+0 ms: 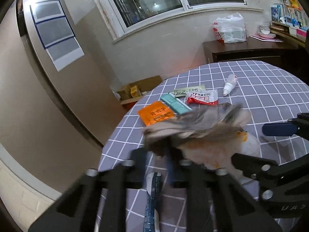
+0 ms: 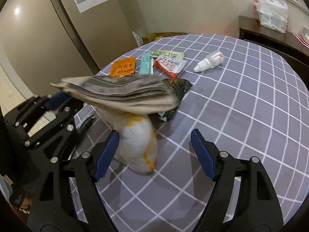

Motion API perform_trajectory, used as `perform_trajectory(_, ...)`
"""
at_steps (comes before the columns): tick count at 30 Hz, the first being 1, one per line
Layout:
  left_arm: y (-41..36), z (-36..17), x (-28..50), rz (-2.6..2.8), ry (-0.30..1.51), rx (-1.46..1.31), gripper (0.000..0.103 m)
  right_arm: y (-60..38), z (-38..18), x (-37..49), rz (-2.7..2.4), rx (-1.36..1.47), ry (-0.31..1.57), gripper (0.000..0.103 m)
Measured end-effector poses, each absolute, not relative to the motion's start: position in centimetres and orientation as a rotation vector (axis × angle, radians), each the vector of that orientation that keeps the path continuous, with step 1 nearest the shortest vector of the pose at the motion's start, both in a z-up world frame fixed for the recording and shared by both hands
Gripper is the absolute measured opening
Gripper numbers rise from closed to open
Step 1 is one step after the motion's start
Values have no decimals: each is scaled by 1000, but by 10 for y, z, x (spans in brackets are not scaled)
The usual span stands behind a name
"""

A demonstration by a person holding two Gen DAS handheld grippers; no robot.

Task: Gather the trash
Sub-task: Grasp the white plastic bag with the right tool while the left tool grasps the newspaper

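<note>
The folded grey newspaper (image 2: 123, 92) hangs pinched by one edge in the closed left gripper (image 1: 170, 154), sagging past its fingertips; it could slip out or fan open. Beneath it, between the wide-open right gripper (image 2: 154, 152) fingers, the white, orange-stained crumpled plastic bag (image 2: 139, 145) sits untouched on the grey checked tablecloth (image 2: 241, 116); closing now could squash it aside.

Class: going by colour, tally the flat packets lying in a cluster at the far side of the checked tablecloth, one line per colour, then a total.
Orange flat packet: 1
Teal flat packet: 1
Red-and-white flat packet: 1
Pale green printed flat packet: 1
Total: 4
</note>
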State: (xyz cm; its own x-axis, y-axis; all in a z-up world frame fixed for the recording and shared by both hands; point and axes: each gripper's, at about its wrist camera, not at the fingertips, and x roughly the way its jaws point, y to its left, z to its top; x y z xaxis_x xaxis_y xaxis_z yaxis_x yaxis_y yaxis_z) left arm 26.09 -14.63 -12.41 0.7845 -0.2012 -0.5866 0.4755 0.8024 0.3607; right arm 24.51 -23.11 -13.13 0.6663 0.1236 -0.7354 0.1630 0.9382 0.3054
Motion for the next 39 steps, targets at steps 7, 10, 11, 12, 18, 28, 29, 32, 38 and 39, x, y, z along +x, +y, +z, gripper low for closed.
perform_trajectory(7, -125, -116, 252, -426, 549, 360, 1, -212, -135, 255, 23, 321, 871, 35)
perform_trajectory(10, -114, -112, 244, -438, 548, 300, 1, -206, -129, 250, 6, 284, 850, 33)
perform_trajectory(11, -108, -109, 242, -447, 551, 266, 1, -206, -126, 248, -1, 272, 842, 32)
perform_trajectory(12, -104, -107, 240, -454, 552, 236, 1, -205, -122, 245, -14, 256, 830, 32)
perform_trajectory(18, -78, -89, 220, -479, 529, 81, 1, -209, -93, 220, -47, 234, 762, 32)
perform_trajectory(28, -2, -58, 175, -342, 453, -107, 1, -167, -57, 199, 29, 200, 687, 31)
perform_trajectory(29, 9, -56, 172, -325, 450, -125, 1, -158, -55, 200, 44, 196, 687, 31)
perform_trajectory(32, 44, -56, 164, -258, 455, -169, 1, -126, -49, 201, 104, 173, 692, 31)
perform_trajectory(38, 123, -74, 160, -84, 514, -242, 1, -53, -55, 212, 236, 135, 719, 31)
perform_trajectory(39, 142, -80, 160, -47, 527, -266, 1, -41, -58, 214, 256, 129, 727, 31)
